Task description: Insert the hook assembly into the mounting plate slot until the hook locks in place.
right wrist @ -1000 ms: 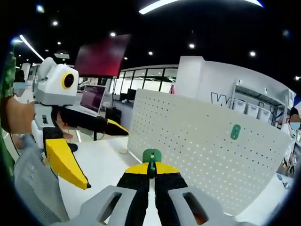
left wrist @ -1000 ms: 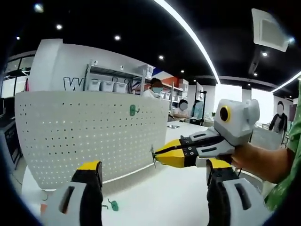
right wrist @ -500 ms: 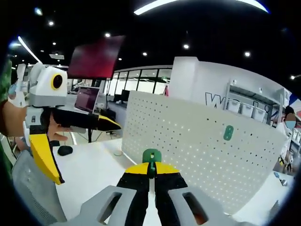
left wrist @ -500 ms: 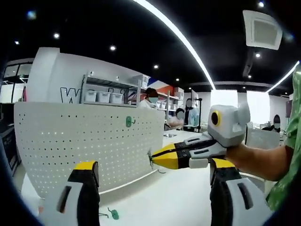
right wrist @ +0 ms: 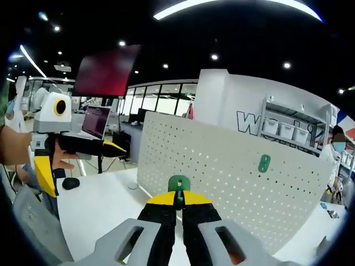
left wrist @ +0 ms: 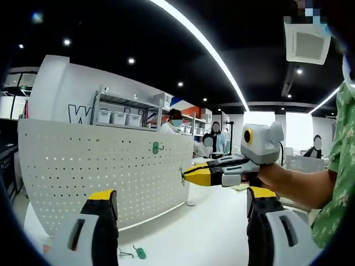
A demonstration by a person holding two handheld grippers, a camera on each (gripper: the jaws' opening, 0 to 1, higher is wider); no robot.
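Right gripper pinching green hook, facing white pegboard

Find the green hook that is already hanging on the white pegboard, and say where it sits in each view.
Left gripper view: the green hook hangs on the pegboard, upper right part, left of the right tongs.
Right gripper view: the same hook sits right of centre, above and right of the second green hook held in the right tongs.
Shared landmark: the pegboard.
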